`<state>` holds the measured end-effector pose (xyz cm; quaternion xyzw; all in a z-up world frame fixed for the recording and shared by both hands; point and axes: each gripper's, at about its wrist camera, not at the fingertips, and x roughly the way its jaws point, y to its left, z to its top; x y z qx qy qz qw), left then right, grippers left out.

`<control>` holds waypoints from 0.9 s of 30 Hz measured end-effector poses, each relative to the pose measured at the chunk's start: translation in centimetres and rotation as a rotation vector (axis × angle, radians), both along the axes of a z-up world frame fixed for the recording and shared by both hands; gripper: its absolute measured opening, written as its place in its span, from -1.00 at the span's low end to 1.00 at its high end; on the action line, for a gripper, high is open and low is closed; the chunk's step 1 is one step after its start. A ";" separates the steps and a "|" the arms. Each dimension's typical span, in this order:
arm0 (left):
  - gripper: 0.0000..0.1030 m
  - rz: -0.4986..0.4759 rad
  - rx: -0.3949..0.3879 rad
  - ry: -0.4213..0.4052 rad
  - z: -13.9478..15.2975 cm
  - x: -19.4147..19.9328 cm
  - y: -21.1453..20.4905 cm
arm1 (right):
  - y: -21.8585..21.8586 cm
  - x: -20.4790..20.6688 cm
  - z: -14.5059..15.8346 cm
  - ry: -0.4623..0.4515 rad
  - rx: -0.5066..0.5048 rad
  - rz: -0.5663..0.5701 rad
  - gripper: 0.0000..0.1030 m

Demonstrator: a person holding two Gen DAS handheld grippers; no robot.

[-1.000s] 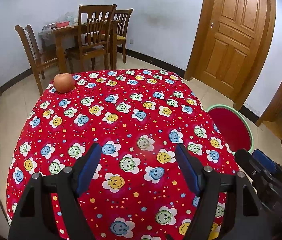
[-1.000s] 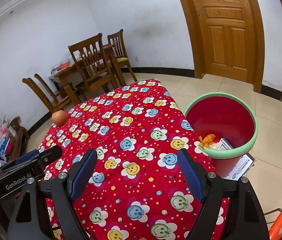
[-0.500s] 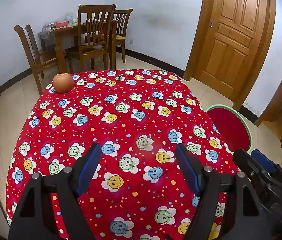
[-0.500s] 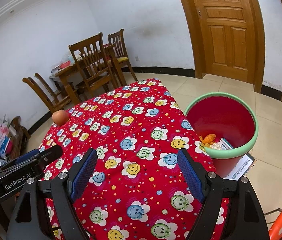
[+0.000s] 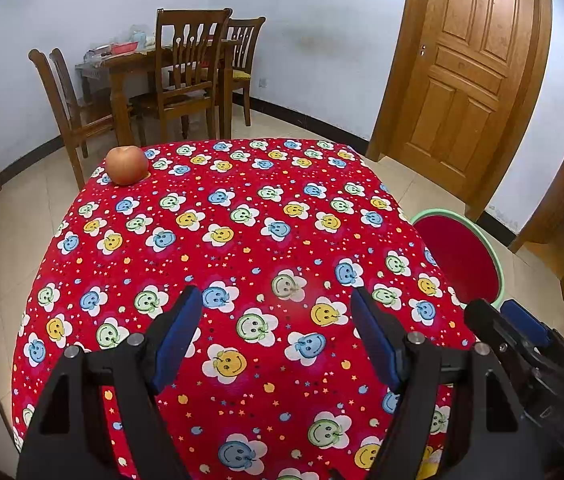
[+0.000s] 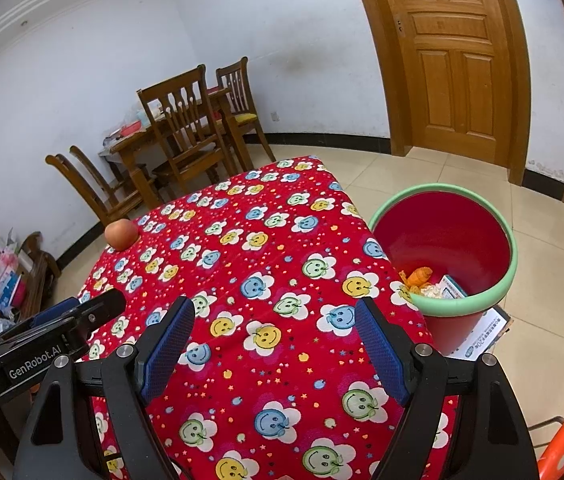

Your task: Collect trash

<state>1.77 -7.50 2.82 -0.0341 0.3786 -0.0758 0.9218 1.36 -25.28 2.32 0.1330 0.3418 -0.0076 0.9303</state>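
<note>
Several scraps lay already in the red bin (image 6: 446,240) beside the worktop (image 5: 242,240). Looked nearly done: only an apple (image 5: 127,165) left at the far corner, hardly trash. Left tool (image 5: 276,340) and right tool (image 6: 274,344) both released, empty.

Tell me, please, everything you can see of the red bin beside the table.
The red bin is a round, plastic-looking bucket with a pale green rim, standing upright and open on the tiled floor, close against the right edge of the table; whether they touch is unclear. Inside lie orange peel-like scraps, crumpled pale bits and a small printed packet. A printed leaflet lies on the floor at its base. Neither gripper touches it.
</note>
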 end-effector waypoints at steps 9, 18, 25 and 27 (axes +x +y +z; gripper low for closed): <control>0.47 0.001 -0.003 0.002 0.0 0.0 -0.1 | 0.1 0.0 0.0 0.001 0.001 0.001 0.61; 0.47 0.000 -0.004 0.001 0.0 -0.1 0.0 | 0.1 0.0 0.0 0.001 0.000 0.000 0.61; 0.47 -0.003 -0.007 -0.006 0.3 -0.2 -0.2 | 0.4 0.0 0.1 -0.004 -0.004 0.003 0.61; 0.47 -0.005 -0.006 -0.008 0.4 -0.2 -0.3 | 0.5 -0.1 0.1 -0.005 -0.004 0.004 0.61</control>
